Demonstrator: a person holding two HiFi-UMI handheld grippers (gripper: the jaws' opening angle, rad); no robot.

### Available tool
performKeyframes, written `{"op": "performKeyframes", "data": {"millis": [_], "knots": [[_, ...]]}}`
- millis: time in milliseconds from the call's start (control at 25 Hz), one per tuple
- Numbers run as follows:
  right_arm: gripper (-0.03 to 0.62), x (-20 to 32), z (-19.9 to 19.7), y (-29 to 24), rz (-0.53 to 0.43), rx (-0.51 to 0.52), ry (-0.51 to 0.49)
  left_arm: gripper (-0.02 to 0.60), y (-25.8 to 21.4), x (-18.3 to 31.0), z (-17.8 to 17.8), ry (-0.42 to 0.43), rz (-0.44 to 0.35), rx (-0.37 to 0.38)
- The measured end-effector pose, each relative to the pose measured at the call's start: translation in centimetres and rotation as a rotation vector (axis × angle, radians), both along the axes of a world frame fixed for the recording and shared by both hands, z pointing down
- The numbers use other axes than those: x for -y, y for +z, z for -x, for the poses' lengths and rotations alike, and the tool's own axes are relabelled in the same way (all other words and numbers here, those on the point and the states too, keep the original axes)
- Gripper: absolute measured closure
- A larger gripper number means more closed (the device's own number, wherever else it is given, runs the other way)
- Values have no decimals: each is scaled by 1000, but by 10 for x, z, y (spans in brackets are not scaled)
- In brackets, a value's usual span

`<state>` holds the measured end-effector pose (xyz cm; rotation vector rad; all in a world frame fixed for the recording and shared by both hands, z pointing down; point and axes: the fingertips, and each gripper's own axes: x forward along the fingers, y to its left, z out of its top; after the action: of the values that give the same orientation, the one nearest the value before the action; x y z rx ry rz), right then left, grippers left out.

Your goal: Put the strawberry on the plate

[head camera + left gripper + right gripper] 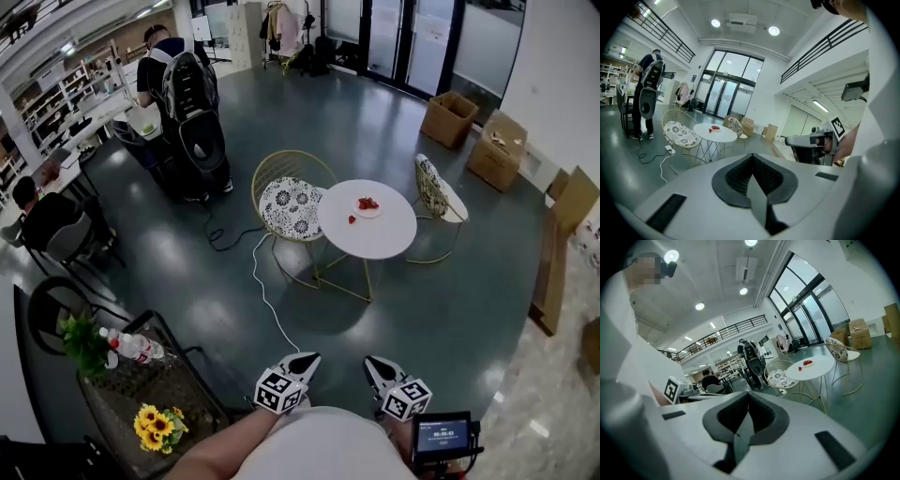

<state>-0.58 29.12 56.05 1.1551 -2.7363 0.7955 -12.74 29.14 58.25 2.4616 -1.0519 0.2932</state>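
Head view, items listed from the round white table [375, 239]:

- Table: smooth matte top, circular, on thin gold wire legs, standing on a glossy dark grey floor [450, 309].
- Plate [374, 212]: small, white and round, on the table's far half, carrying a cluster of red pieces.
- Strawberry [352, 219]: one small red berry lying on the bare tabletop just beside the plate, on its chair-side edge, not on it.
- Chair [291, 206]: gold wire hoop frame with a round black-and-white patterned cushion, tucked against the table's left edge.
- Second chair [439, 190]: same pattern, at the table's right edge.
- Cardboard boxes [448, 117]: brown, open-topped, well beyond the table on its right.
- White cable [265, 291]: thin, trailing over the floor from beside the table's left chair towards you.
- Left gripper [305, 359]: white shell with black pointed tips, and a checkered marker cube behind; you hold it well short of the table. Your left gripper view shows the ribbed black pads pressed together with nothing between them.
- Right gripper [375, 363]: same build, next to the left one and equally far from the table. Your right gripper view shows its pads also meeting along one seam, empty.
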Motion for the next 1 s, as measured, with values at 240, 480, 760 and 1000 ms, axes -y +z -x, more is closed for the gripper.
{"op": "performKeyframes", "data": {"millis": [240, 480, 760, 1000], "knots": [[587, 9, 11, 6, 6, -17, 16, 575, 0, 11, 16, 3, -5, -6], [586, 13, 32, 9, 8, -18, 29, 575, 2, 14, 37, 12, -7, -5], [586, 9, 47, 12, 12, -31, 24, 575, 8, 18, 53, 11, -1, -14], [588, 6, 40, 13, 28, -39, 55, 575, 10, 16, 48, 30, 11, -22]]}}
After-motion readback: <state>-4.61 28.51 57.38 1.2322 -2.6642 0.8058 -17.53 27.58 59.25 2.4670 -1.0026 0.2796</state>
